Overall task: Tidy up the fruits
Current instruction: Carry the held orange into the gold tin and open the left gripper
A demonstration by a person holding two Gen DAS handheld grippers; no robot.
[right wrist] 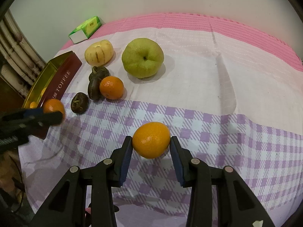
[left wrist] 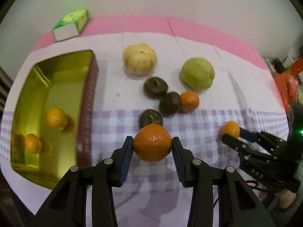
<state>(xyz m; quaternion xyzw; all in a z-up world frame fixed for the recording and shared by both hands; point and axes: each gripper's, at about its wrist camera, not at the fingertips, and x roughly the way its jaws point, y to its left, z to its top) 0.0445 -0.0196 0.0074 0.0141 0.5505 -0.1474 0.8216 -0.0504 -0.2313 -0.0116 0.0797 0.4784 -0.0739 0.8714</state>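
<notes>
Left gripper [left wrist: 152, 145] clamps a mandarin [left wrist: 152, 145], evidently bound for the gold tin [left wrist: 56, 87]; right gripper [right wrist: 151, 141] brackets another orange [right wrist: 151, 139], contact on one pad uncertain

The cloth [right wrist: 208, 132] is lilac-and-white check near, plain white farther, pink at the far edge. The tin [left wrist: 89, 104] is gold inside, maroon outside. Oranges [right wrist: 111, 88] are orange, the big pear [right wrist: 143, 57] yellow-green, a far box [right wrist: 86, 29] green and white.
</notes>
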